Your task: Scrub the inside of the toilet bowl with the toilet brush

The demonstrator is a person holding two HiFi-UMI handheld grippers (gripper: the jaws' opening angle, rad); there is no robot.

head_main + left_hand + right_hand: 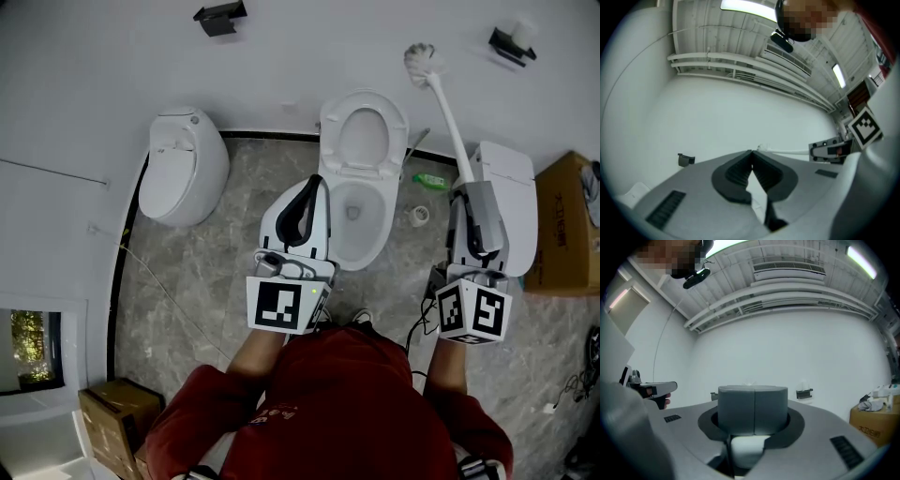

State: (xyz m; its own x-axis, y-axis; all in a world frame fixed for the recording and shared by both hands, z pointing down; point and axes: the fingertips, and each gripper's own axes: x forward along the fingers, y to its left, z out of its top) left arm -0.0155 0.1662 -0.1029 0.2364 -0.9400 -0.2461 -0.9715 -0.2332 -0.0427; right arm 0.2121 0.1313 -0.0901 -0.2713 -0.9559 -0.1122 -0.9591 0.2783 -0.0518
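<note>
The toilet stands against the wall with its seat and lid raised, and the bowl is open. My left gripper hovers over the bowl's left rim, shut with nothing in it; its tips touch. To the right of the toilet, my right gripper is shut on the toilet brush. The brush's white handle slants up and its bristle head is raised against the wall, outside the bowl. In the right gripper view the grey pads are pressed together with the white handle beneath them.
A second white toilet stands at the left and a third unit at the right, behind my right gripper. A green bottle and a tape roll lie on the floor. Cardboard boxes sit at right and lower left.
</note>
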